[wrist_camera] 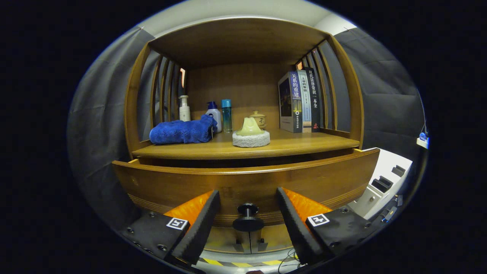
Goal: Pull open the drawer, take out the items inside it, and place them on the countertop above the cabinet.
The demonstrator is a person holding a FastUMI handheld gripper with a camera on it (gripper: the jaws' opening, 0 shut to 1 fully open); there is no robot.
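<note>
The wooden drawer front stands pulled a little way out from under the countertop, leaving a dark gap along its top edge. Its black round knob sits between my two fingers, touching neither. My gripper is open, with the black pads wide on each side of the knob. What lies inside the drawer is hidden. On the countertop rest a folded blue towel and a cream brush on a grey round pad.
At the back of the shelf stand a white pump bottle, a white bottle with a blue cap, a blue-capped tube, a small lidded pot and several books. A white unit stands to the right.
</note>
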